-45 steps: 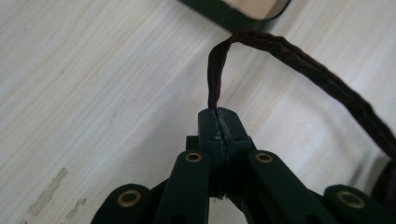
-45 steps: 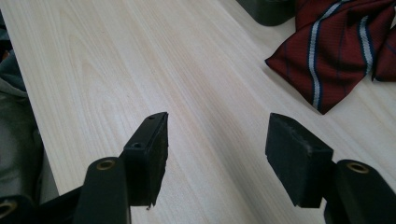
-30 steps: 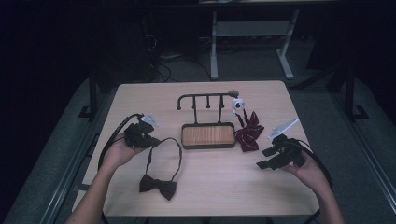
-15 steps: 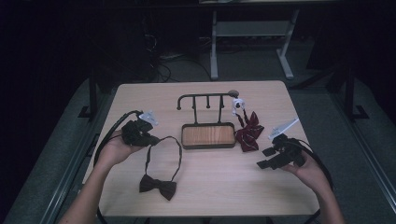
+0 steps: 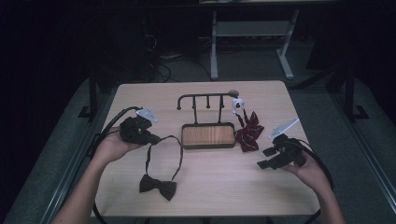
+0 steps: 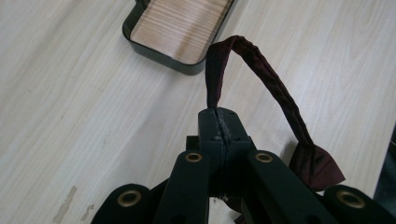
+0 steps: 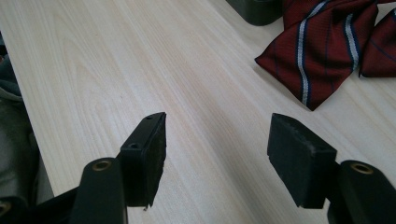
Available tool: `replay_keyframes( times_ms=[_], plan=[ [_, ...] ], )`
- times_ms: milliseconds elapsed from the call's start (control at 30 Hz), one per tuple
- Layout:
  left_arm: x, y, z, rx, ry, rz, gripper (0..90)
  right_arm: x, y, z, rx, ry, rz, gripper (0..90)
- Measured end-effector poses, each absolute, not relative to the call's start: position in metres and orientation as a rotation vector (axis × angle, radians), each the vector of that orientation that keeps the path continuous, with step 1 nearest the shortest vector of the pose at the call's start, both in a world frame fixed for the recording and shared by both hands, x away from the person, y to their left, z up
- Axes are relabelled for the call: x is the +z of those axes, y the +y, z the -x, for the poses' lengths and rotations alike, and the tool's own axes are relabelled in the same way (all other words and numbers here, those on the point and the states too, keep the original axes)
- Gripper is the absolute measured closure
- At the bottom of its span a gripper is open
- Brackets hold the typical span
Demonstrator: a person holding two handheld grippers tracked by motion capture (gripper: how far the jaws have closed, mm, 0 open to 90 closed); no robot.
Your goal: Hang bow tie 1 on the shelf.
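Note:
A dark maroon bow tie (image 5: 158, 186) lies near the table's front left, its strap (image 5: 163, 149) looping up to my left gripper (image 5: 156, 139). That gripper is shut on the strap (image 6: 252, 74), which arcs from its closed tips (image 6: 219, 122) down to the bow (image 6: 315, 165). A red striped bow tie (image 5: 247, 133) lies right of the black stand's wooden tray (image 5: 208, 136). My right gripper (image 5: 265, 158) hovers open over bare wood, its pads (image 7: 149, 156) wide apart, with the striped tie (image 7: 322, 44) ahead of it at the upper right.
The stand's black hook rail (image 5: 205, 98) rises behind the tray, with a small white-and-black object (image 5: 238, 104) at its right end. Cables trail from both grippers off the table's front edge. The tray's corner (image 6: 184, 35) sits ahead of the left gripper.
My left gripper has shifted slightly toward the front right, holding the strap. The right gripper has hardly moved.

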State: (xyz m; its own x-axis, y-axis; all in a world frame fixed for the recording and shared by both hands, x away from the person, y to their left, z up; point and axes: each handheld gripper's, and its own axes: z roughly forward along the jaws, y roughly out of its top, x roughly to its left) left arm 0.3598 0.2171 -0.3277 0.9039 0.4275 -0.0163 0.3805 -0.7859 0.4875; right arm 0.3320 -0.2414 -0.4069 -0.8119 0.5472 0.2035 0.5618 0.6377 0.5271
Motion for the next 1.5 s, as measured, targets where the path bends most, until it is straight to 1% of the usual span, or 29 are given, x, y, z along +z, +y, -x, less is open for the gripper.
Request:
replay_keyframes(
  times_ms=[267, 867, 1500],
  plan=[
    [-0.314, 0.214, -0.359, 0.147, 0.555, -2.587, 89.9, -0.405, -0.243, -0.331, -0.924, -2.827, 0.961, 36.4],
    [-0.290, 0.212, -0.355, 0.162, 0.523, -2.563, 90.0, -0.403, -0.243, -0.331, -0.929, -2.836, 0.953, 36.3],
    [-0.274, 0.204, -0.356, 0.180, 0.495, -2.579, 90.0, -0.402, -0.244, -0.331, -0.929, -2.835, 0.952, 36.4]
  ],
)
